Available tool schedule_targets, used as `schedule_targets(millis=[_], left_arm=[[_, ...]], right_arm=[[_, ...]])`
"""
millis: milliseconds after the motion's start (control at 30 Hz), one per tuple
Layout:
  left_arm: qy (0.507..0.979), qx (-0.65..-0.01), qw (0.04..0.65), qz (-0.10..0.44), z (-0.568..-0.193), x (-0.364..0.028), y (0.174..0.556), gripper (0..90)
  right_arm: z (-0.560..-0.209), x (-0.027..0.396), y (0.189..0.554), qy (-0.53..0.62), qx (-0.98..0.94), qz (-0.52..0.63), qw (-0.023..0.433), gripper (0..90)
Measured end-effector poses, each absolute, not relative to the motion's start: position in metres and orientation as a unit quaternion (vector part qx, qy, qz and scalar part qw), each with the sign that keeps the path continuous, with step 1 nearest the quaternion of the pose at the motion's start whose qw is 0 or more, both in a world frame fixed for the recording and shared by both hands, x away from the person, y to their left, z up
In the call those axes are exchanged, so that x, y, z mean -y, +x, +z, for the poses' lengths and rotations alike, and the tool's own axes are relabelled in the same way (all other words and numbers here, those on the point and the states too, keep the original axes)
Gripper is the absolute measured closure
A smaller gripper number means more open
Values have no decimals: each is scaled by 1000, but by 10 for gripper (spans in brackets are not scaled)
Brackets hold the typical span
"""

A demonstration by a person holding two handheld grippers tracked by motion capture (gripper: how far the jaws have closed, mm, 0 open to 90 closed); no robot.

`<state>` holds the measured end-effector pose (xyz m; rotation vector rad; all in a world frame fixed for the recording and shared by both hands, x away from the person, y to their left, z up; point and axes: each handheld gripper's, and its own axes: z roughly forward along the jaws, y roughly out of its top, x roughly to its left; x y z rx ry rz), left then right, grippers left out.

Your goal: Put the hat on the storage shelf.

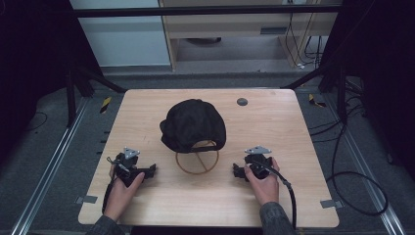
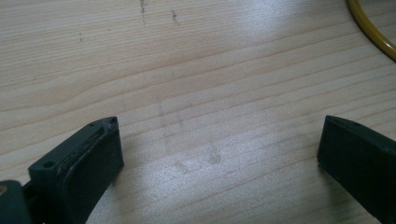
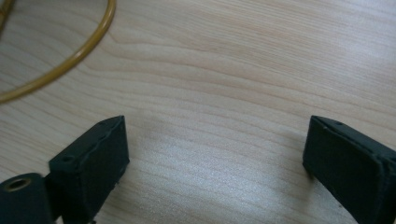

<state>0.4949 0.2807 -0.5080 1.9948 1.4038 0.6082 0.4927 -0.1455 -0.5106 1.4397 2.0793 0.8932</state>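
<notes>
While both tongs, left [image 1: 152, 169] and right [image 1: 236, 170], gape with nothing between them, a rumpled black cap [image 1: 193, 124] sits on the counter [image 1: 274, 127]; it overlaps a yellow ring [image 1: 197, 161].

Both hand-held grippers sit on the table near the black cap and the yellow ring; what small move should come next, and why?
Probably bring the right hand-held gripper in toward the thin yellow wire ring under the black fabric cap. Both it and the left hand-held gripper rest on the pale wooden table with jaws wide and nothing between them, and the ring's rim lies just beyond the right one.
</notes>
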Motion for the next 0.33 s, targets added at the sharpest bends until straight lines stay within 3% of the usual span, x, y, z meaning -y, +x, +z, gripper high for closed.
schedule_targets(millis=[333], left_arm=[[755, -531, 309, 230, -508, -281, 495, 0]], right_arm=[[-512, 150, 482, 512, -760, 331, 225, 54]])
